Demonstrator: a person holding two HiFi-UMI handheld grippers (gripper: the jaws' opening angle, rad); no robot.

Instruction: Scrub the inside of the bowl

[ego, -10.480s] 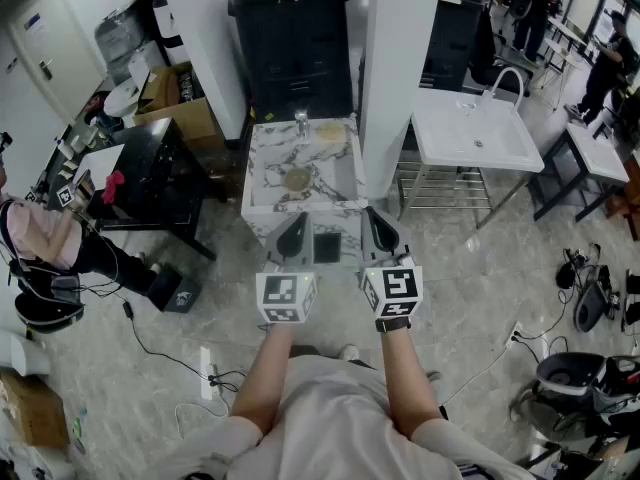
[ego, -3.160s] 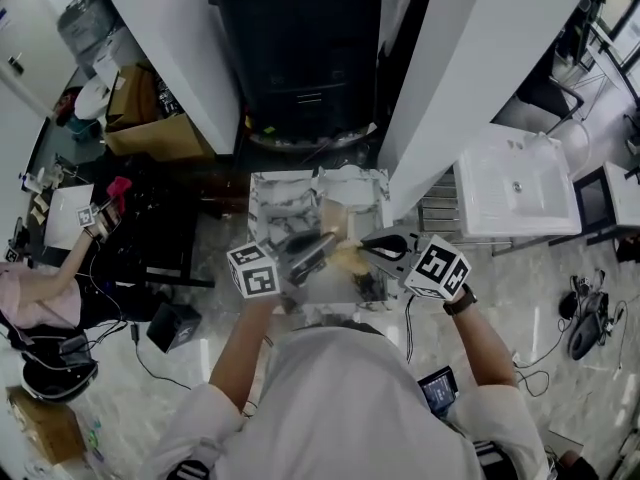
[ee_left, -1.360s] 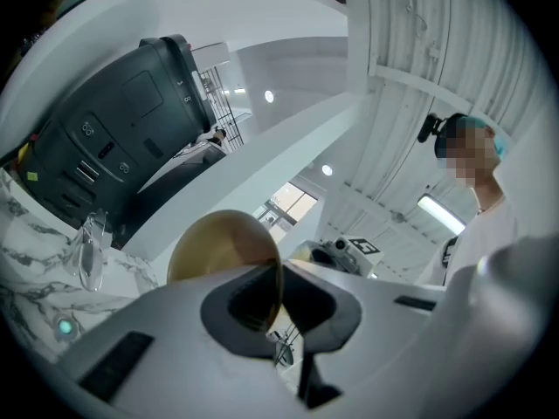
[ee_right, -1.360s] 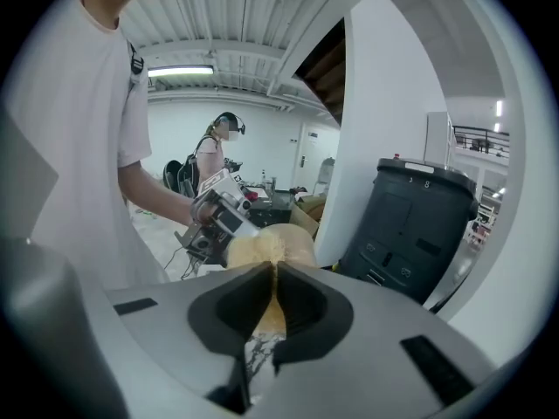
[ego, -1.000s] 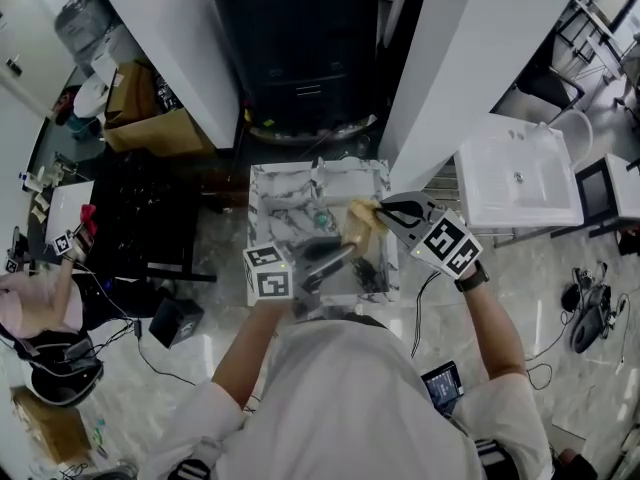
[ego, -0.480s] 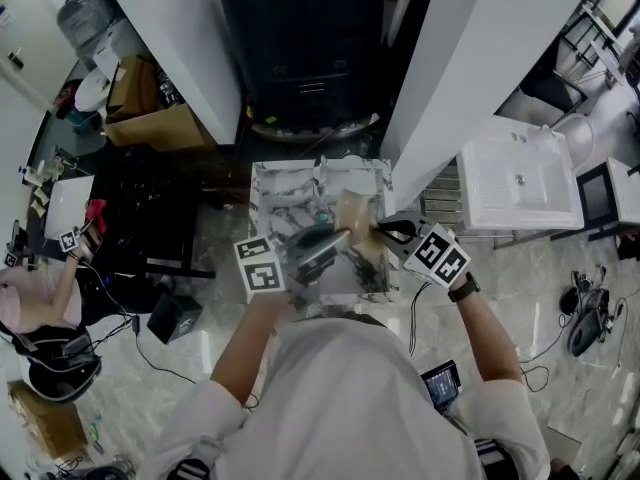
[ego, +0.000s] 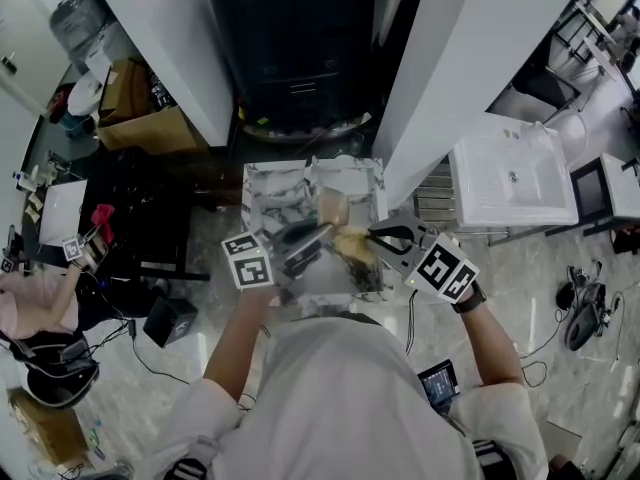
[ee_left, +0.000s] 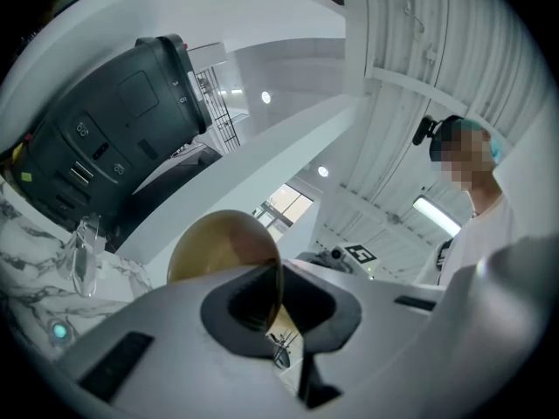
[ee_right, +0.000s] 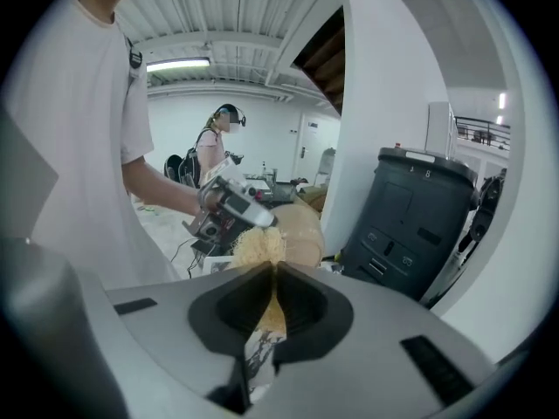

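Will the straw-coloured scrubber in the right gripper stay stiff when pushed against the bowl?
Probably not: the scrubber looks like a loose fibre tangle, pinched thin where the right gripper clamps it. Likely light, as it stands past the tips without drooping. Rough fibres should drag on the bowl, not slide.

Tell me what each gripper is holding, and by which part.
The left gripper pinches the brown bowl by its rim. The right gripper pinches the straw-coloured scrubber by its near edge.
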